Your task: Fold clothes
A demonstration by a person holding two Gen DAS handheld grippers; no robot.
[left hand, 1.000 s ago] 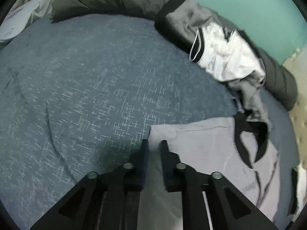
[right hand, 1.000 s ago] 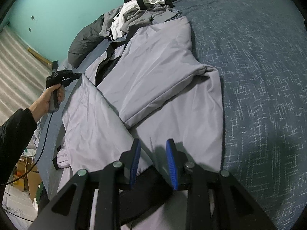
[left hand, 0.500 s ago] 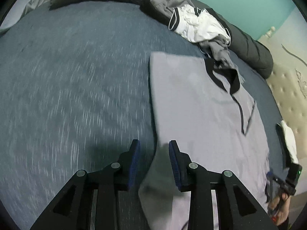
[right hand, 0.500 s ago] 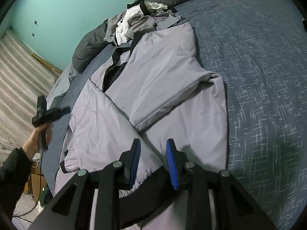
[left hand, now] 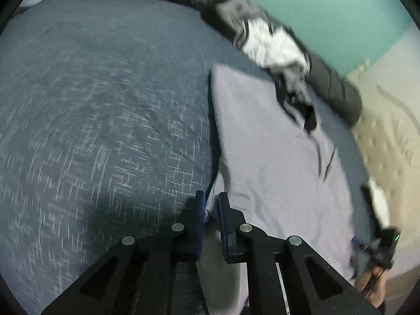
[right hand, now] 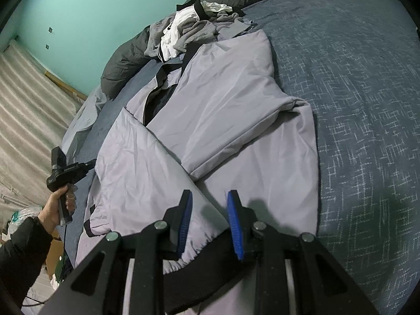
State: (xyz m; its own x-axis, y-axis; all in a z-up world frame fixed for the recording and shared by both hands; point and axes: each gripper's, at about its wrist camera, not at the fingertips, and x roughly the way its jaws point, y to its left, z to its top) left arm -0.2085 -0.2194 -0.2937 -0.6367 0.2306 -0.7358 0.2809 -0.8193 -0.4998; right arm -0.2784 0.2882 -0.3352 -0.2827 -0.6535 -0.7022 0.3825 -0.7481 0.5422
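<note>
Pinching the lavender jacket's [left hand: 275,141] edge, left fingers [left hand: 200,204] clench; right fingers [right hand: 186,210] hover spread above its hem.

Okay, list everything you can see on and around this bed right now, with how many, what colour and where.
jacket: one, lavender with black trim, spread partly folded on the bed
clothes pile: one heap, grey, white and black, beyond the jacket's collar
bedspread: one, blue with pale flecks, under everything
quilt: one, dark grey, rolled along the wall
wall: teal, behind the bed
headboard: one, beige, tufted
left gripper: black, jaws narrow at the jacket's edge
right gripper: black, jaws open over the hem
left hand: on its gripper's handle, black sleeve
</note>
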